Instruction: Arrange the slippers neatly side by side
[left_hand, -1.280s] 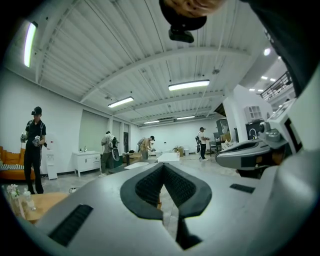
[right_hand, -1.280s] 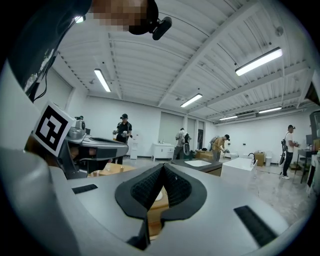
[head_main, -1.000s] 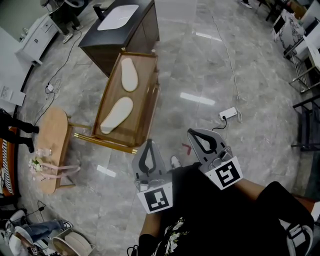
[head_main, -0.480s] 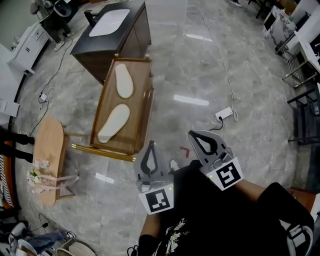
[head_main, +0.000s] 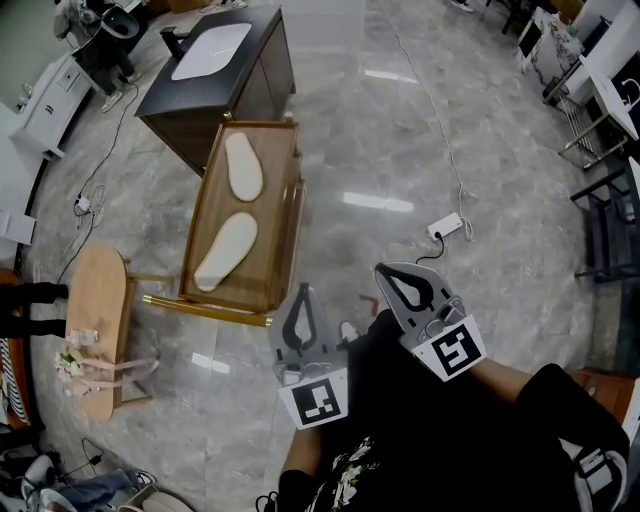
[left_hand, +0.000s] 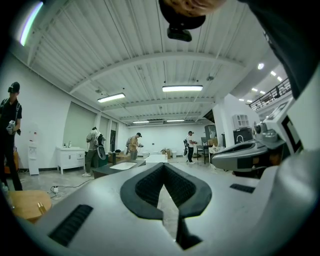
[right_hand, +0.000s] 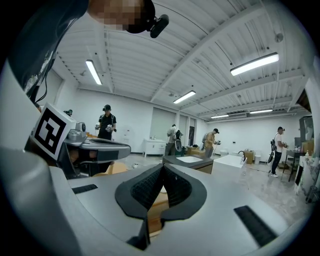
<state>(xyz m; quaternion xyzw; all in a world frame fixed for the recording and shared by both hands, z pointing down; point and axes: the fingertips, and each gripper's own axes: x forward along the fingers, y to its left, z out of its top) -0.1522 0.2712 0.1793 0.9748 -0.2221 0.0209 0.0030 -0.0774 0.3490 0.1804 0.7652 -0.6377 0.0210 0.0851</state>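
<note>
Seen from above, a person holds two grey grippers close to the body over a glossy marble floor (head_main: 400, 130). The left gripper (head_main: 303, 290) has its dark-padded jaws pressed together with nothing between them, and the right gripper (head_main: 388, 272) likewise has its jaws closed and empty. Both point forward, side by side but apart, each with a black-and-white marker cube at its near end. Ahead of the left jaws and off to their left, well apart from both grippers, stands a low wooden rack (head_main: 290, 215) with a raised rim. Two pale cream slippers lie on it, soles up or flat, one behind the other instead of side by side. The near slipper (head_main: 225, 251) is angled with its near end swung further left of the jaws. The far slipper (head_main: 243, 166) lies straighter, beyond it, with a gap between the two. Further ahead of the jaws, past the rack, is a dark cabinet (head_main: 255, 85) with a white basin (head_main: 210, 42) set in its top. Far to the left of the left jaws sits an oval wooden stool (head_main: 100, 290). Ahead of the right jaws and slightly to their right, a white power strip (head_main: 449, 226) lies on the floor with its cable trailing away.
</note>
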